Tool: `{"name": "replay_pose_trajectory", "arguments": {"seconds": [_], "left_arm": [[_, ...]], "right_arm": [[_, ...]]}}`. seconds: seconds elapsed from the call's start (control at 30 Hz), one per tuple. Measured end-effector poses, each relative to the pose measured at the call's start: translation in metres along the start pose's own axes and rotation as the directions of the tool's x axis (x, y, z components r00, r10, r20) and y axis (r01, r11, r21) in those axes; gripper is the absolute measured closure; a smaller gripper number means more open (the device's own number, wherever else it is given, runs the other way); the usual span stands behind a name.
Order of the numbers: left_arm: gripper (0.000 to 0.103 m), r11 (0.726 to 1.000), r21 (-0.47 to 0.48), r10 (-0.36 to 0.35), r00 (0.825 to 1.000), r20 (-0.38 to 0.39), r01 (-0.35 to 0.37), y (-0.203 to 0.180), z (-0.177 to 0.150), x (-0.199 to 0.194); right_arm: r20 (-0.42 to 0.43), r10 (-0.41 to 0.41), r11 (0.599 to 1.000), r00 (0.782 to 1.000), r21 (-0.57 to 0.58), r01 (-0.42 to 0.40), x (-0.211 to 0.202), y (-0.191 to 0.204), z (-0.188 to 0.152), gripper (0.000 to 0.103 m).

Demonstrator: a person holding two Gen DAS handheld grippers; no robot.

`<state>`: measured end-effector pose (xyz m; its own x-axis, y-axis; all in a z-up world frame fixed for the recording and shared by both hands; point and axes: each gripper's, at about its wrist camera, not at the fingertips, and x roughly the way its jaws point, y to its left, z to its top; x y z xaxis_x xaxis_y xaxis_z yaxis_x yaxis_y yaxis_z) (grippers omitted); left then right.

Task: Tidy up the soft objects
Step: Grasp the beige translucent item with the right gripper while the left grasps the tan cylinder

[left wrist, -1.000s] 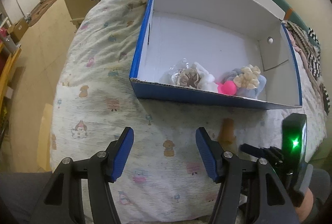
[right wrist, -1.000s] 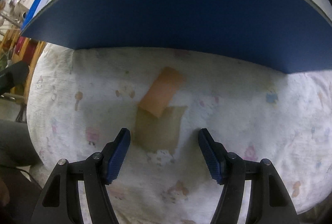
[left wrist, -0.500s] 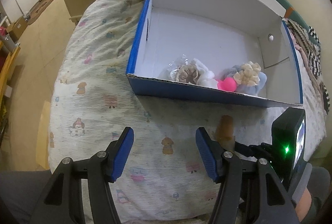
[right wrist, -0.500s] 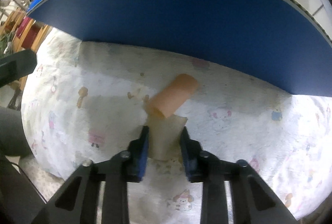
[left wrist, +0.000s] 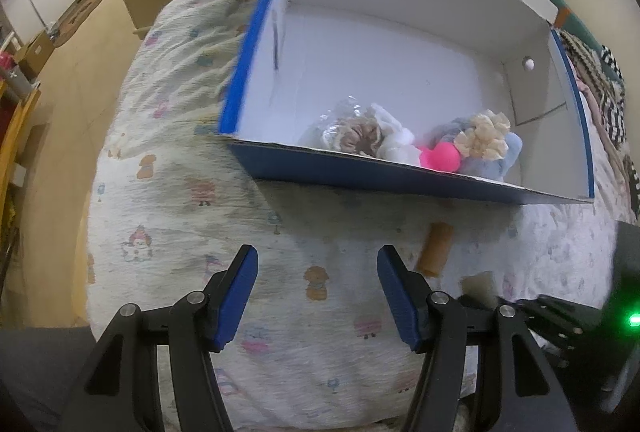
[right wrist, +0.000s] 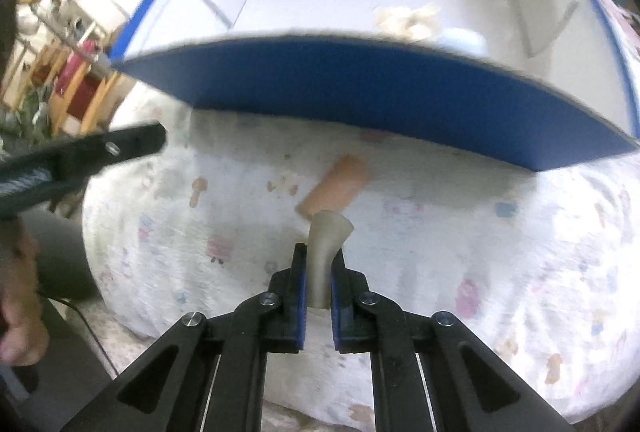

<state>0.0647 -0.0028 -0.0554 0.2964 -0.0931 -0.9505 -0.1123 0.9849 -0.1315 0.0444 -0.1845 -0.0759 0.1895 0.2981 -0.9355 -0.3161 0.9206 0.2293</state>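
Soft objects sit both inside and outside a blue-sided box point(left wrist: 360, 176) with a white interior, which rests on a bedspread point(left wrist: 168, 216) printed with small cartoon figures. Gathered against the box's near wall are a brown scrunchie point(left wrist: 360, 138), a white fluffy piece point(left wrist: 396, 148), a pink ball point(left wrist: 440, 158), a cream ruffled scrunchie point(left wrist: 484, 136) and a pale blue plush item point(left wrist: 508, 156). The right gripper point(right wrist: 318, 272) has just been closing and its jaws now pinch a beige foam piece point(right wrist: 326, 244), squeezing it narrow between the pads so its free end flares out above the bedspread. Just beyond it an orange foam cylinder point(right wrist: 336, 188) lies on the bedspread, near the box's front wall. The left gripper point(left wrist: 316, 288) hovers over the bedspread with its jaws apart and nothing between them
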Motion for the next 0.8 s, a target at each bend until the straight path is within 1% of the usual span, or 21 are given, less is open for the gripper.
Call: {"name": "replay_pose_trajectory", "arguments": {"seconds": [0.07, 0.2, 0.3, 0.37, 0.47, 0.57, 0.67, 0.7, 0.73, 0.8], "left_arm": [[0.044, 1.0, 0.015, -0.001, 1.0, -0.006, 0.001, -0.008, 0.0, 0.004], [0.044, 0.998, 0.057, -0.005, 1.0, -0.025, 0.006, -0.029, 0.0, 0.015], [0.044, 0.995, 0.101, -0.007, 0.999, -0.042, 0.011, -0.049, 0.0, 0.026], [0.044, 0.991, 0.133, -0.009, 0.998, -0.058, 0.016, -0.063, 0.0, 0.035], [0.044, 0.984, 0.174, -0.024, 0.996, -0.09, 0.039, -0.083, -0.001, 0.049], [0.045, 0.971, 0.233, -0.034, 0.993, -0.109, 0.059, -0.102, -0.002, 0.063], [0.046, 0.954, 0.293, -0.018, 0.992, -0.122, 0.053, -0.115, -0.005, 0.077], [0.052, 0.951, 0.305, -0.001, 0.991, -0.13, 0.041, -0.117, -0.006, 0.083], [0.06, 0.951, 0.309, 0.013, 0.991, -0.135, 0.03, -0.117, -0.006, 0.087], [0.061, 0.952, 0.307, 0.026, 0.989, -0.148, 0.021, -0.118, -0.005, 0.094]], "right_arm": [[0.039, 0.016, 0.999, 0.999, 0.038, -0.017, -0.014, -0.013, -0.002, 0.092], [0.123, 0.015, 0.994, 0.992, 0.105, -0.028, -0.042, -0.038, -0.006, 0.092], [0.155, 0.012, 0.987, 0.988, 0.157, -0.036, -0.051, -0.053, -0.01, 0.092], [0.16, 0.01, 0.981, 0.987, 0.187, -0.04, -0.056, -0.069, -0.003, 0.092], [0.153, 0.005, 0.977, 0.988, 0.208, -0.037, -0.055, -0.08, -0.003, 0.092], [0.147, 0.001, 0.977, 0.989, 0.213, -0.032, -0.048, -0.082, -0.005, 0.092], [0.14, 0.002, 0.973, 0.99, 0.228, -0.034, -0.041, -0.091, -0.007, 0.092], [0.138, 0.002, 0.972, 0.99, 0.232, -0.034, -0.04, -0.092, -0.008, 0.092], [0.137, 0.001, 0.971, 0.991, 0.235, -0.033, -0.04, -0.093, -0.009, 0.092], [0.135, -0.001, 0.971, 0.991, 0.235, -0.031, -0.039, -0.095, -0.009, 0.092]]}}
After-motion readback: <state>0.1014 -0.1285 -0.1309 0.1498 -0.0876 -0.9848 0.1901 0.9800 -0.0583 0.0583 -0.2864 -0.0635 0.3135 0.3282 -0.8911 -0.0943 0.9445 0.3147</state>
